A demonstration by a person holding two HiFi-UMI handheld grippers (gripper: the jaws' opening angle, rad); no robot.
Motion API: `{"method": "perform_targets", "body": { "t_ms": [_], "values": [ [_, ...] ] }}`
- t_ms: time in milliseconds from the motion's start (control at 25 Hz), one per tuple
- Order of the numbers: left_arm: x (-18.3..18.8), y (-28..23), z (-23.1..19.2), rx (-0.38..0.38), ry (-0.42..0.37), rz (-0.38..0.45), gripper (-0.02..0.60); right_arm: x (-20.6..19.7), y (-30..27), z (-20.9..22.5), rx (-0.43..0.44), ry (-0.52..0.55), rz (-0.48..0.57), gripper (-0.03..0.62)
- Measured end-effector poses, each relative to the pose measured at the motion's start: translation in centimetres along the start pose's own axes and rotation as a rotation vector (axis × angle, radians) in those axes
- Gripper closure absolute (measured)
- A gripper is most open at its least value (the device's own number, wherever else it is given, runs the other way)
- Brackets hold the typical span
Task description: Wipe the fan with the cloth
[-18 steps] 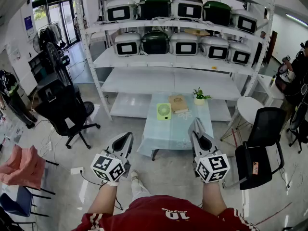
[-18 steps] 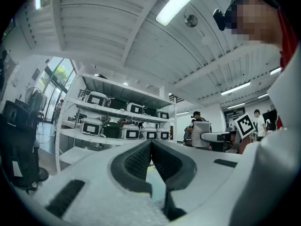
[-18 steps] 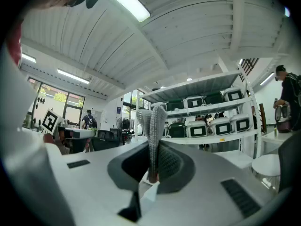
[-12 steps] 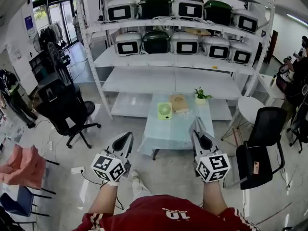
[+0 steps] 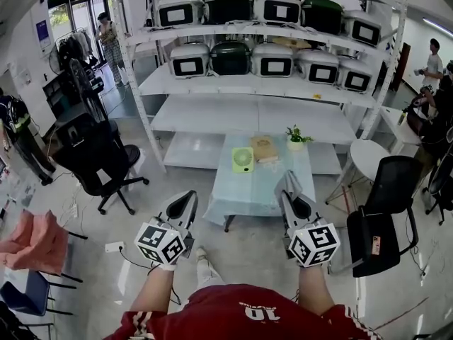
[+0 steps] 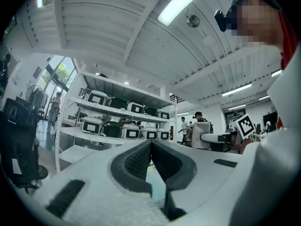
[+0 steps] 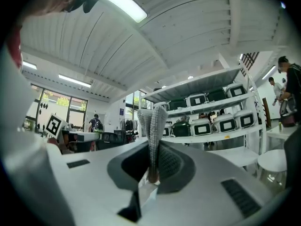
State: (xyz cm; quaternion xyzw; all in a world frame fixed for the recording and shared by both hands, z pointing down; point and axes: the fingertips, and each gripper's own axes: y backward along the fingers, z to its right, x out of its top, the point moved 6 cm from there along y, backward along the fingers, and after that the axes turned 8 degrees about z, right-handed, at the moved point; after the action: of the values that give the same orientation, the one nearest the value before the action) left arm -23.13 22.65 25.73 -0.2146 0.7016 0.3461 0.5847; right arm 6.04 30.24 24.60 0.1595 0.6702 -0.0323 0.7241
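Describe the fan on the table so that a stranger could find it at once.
In front of the tall white shelves stands a low pale table. On its far end lie three things; the fan is the leftmost, the only light green one, beside a brown packet and a potted plant.

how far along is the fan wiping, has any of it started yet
Done: the cloth is picked up and is clamped in the right gripper.
In hand: only carrying it. Both grippers hang in the air short of the table, and the left gripper is shut on nothing.
Left: all the wiping. The green fan stands on the table, well away from the cloth.
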Motion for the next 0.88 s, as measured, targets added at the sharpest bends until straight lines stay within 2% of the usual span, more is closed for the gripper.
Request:
{"method": "perform_targets", "body": {
  "t_ms": [240,480,880],
  "values": [
    [0.4,0.0,-0.5,0.017,-0.004,-0.013,0.577,0.1,-1.2,-0.5,0.030,-0.033,0.001,0.572],
    [0.0,-1.1,-1.9,0.038,-0.003,-0.050,0.577,-0.4,-2.6,0.4,0.021,-0.062,-0.004,0.572],
    [-3.1,-6.2,-6.9,0.046,0.007,-0.083,0.577,-2.2,-8.5,2.9,0.014,-0.014,-0.031,0.572]
  ]
}}
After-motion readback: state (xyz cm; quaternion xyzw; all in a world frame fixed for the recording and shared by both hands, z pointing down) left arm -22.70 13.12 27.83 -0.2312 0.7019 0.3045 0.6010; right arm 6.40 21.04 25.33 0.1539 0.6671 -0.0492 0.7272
